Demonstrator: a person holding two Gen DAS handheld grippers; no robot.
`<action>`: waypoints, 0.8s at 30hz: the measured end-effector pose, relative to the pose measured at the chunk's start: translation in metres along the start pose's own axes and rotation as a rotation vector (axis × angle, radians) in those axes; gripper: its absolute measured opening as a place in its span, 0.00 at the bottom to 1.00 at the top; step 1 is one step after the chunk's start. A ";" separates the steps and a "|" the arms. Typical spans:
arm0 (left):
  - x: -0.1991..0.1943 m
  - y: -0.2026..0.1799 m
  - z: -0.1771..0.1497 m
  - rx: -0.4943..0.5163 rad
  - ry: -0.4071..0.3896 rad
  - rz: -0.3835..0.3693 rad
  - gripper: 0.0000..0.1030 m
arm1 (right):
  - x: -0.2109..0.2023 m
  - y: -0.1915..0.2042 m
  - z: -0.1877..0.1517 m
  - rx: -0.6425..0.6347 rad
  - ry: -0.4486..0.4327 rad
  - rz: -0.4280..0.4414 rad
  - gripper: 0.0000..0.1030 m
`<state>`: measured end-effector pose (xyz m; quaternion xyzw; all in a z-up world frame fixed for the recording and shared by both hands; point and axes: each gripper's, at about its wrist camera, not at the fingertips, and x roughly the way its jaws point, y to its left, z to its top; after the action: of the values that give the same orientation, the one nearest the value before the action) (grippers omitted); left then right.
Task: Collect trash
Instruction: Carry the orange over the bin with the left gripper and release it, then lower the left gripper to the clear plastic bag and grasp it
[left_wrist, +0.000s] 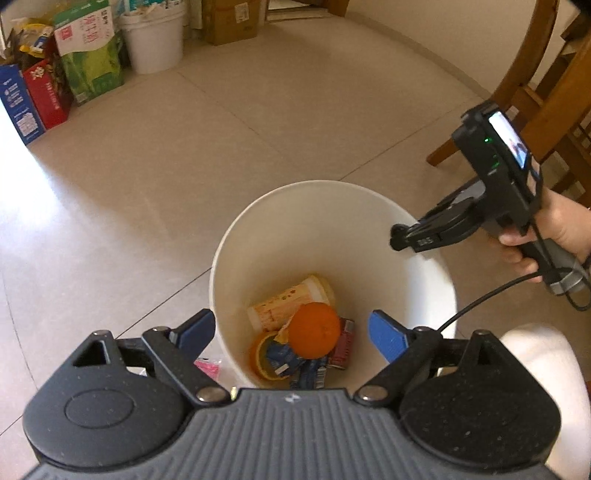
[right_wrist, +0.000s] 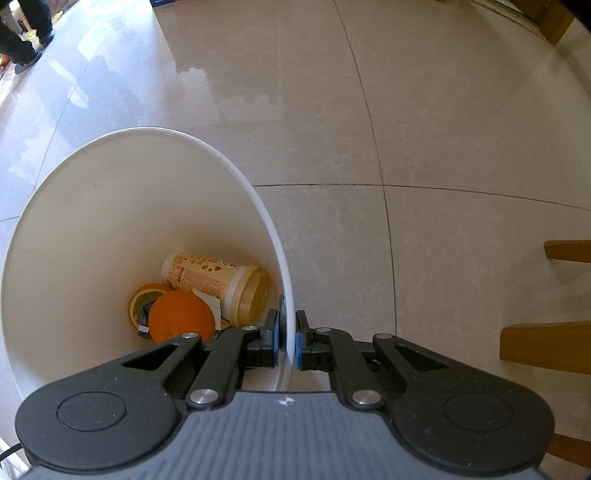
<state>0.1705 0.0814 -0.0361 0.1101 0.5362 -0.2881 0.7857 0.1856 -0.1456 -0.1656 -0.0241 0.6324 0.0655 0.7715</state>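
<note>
A white bucket (left_wrist: 325, 229) stands on the tiled floor and holds trash: an orange (left_wrist: 314, 330), a cream paper cup (left_wrist: 291, 301) on its side, an orange half (left_wrist: 260, 356), a red can (left_wrist: 341, 345) and blue wrappers (left_wrist: 308, 374). My left gripper (left_wrist: 291, 336) hangs open above the bucket's near rim, nothing between its blue pads. My right gripper (right_wrist: 287, 341) is shut on the bucket's rim (right_wrist: 286, 280), one finger inside the wall and one outside. The same orange (right_wrist: 181, 315) and cup (right_wrist: 218, 280) show in the right wrist view. The right gripper (left_wrist: 400, 236) is also visible from the left wrist.
A pink wrapper (left_wrist: 208, 369) lies on the floor left of the bucket. Boxes (left_wrist: 88, 55), another white pail (left_wrist: 153, 40) and a carton line the far wall. Wooden chair legs (left_wrist: 517, 92) stand at right, also chair legs (right_wrist: 546, 343). A person's feet (right_wrist: 26, 40) are far left.
</note>
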 end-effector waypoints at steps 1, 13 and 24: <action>-0.002 0.002 -0.002 0.003 -0.003 0.007 0.88 | 0.000 -0.001 0.000 0.001 0.000 0.002 0.09; -0.011 0.043 -0.060 0.017 0.010 0.089 0.88 | 0.000 0.000 0.000 0.002 0.001 0.002 0.10; 0.021 0.078 -0.139 0.118 0.029 0.139 0.88 | 0.001 0.000 0.000 0.001 -0.002 0.002 0.10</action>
<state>0.1128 0.2048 -0.1212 0.1974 0.5205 -0.2625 0.7881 0.1857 -0.1457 -0.1664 -0.0227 0.6317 0.0660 0.7720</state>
